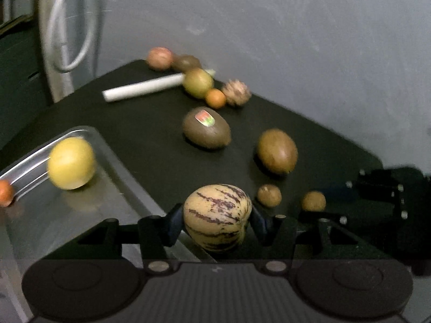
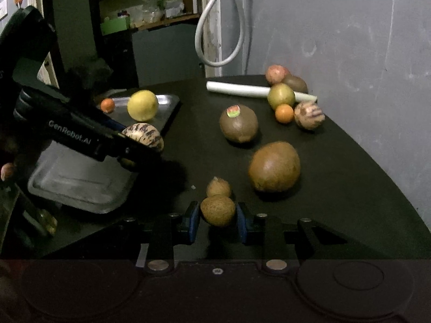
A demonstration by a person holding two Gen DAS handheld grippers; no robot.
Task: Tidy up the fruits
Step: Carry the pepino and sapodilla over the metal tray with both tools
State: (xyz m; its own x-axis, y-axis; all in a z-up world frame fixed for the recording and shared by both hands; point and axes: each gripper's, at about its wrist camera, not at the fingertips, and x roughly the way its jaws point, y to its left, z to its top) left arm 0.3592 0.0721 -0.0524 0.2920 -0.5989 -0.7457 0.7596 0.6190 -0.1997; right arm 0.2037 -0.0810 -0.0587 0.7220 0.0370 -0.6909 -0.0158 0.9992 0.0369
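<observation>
Left wrist view: the left gripper (image 1: 218, 222) has its pads clamped on a striped pepino melon (image 1: 217, 216), held over the edge of the metal tray (image 1: 118, 177), where a yellow fruit (image 1: 71, 162) already sits. Over in the right wrist view, the right gripper (image 2: 218, 219) is squeezed tight on a small brown round fruit (image 2: 217, 210), with another one (image 2: 218, 186) just behind it on the black table (image 2: 350, 188).

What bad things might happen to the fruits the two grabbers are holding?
The striped melon is round and pinched only at its sides by the left gripper; it might slip out. The small brown fruit in the right gripper might nudge its twin right behind it. The yellow fruit could roll in the tray.
</observation>
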